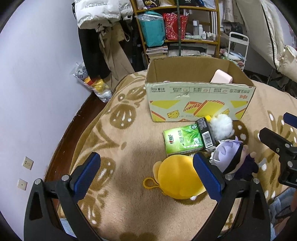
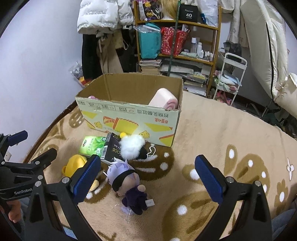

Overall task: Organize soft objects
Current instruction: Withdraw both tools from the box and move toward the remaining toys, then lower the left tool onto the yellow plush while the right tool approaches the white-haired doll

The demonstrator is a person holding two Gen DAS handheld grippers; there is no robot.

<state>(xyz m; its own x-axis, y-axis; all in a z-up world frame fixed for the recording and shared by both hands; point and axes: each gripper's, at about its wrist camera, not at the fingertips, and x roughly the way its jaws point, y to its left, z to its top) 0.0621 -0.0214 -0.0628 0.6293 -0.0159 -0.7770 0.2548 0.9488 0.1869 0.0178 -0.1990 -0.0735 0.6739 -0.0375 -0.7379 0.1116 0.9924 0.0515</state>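
An open cardboard box stands on the beige blanket and holds a pink soft item. In front of it lie a yellow plush, a doll with pale purple hair and a black blindfold, a white fluffy plush, a green tissue pack and a black packet. My left gripper is open above the blanket, left of the yellow plush. My right gripper is open above the doll.
A shelf with bags, books and bottles stands behind the bed, with hanging coats to its left and a white cart to its right. The bed's wooden edge runs along the wall on the left.
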